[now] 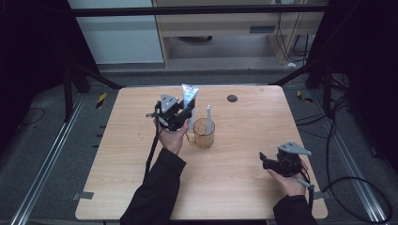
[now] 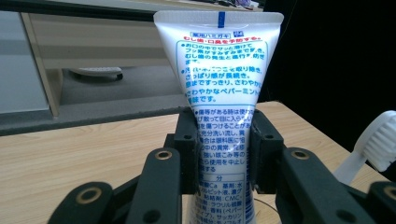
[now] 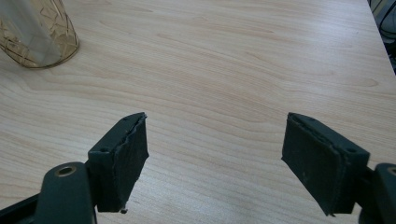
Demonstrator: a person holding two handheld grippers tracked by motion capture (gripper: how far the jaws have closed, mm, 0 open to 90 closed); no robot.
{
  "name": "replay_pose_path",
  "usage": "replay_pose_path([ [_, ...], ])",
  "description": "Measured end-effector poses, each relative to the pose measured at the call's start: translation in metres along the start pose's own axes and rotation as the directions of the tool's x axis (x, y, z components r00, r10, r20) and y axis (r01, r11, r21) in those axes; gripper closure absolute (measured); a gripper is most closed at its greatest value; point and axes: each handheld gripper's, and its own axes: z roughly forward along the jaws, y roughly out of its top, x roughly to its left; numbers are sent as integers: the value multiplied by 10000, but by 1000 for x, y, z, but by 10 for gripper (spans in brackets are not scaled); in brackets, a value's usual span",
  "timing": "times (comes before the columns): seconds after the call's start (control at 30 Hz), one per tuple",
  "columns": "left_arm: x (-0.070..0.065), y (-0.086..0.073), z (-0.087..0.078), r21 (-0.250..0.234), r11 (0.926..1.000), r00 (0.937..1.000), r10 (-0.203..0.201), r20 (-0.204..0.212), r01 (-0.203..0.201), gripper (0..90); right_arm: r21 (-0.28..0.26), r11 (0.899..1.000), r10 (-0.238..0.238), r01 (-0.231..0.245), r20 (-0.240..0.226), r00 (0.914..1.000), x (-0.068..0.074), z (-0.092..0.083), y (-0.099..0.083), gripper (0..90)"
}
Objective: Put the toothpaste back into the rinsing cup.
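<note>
A white toothpaste tube [image 2: 219, 79] with blue print stands upright, crimped end up, between the pads of my left gripper [image 2: 220, 154], which is shut on it. From above, the tube [image 1: 189, 96] and left gripper [image 1: 180, 115] hang just left of an amber glass cup [image 1: 204, 133] on the wooden table [image 1: 234, 178]. A white toothbrush [image 1: 209, 115] stands in that cup; its bristled head [image 2: 380, 140] appears at the right edge of the left gripper view. My right gripper [image 3: 215, 158] hovers low over bare wood at the front right [image 1: 270, 161], open with nothing between its pads.
A small dark round disc [image 1: 232, 98] lies near the table's far edge. The cup's base [image 3: 37, 37] appears at the top left of the right gripper view. Black frame legs and cables surround the table; wooden furniture stands behind it.
</note>
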Motion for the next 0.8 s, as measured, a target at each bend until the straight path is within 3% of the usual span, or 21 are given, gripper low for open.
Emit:
replay_pose_path([
  [0.33, -8, -7, 13, -136, 9999, 9999, 59, 123, -57, 688, -1, 10000, -30, 30, 38, 10000, -1, 0, 0, 223],
  [0.8, -8, -13, 27, -182, 9998, 9994, -36, 343, 42, 688, 24, 10000, -47, 47, 43, 10000, -2, 1, -1, 226],
])
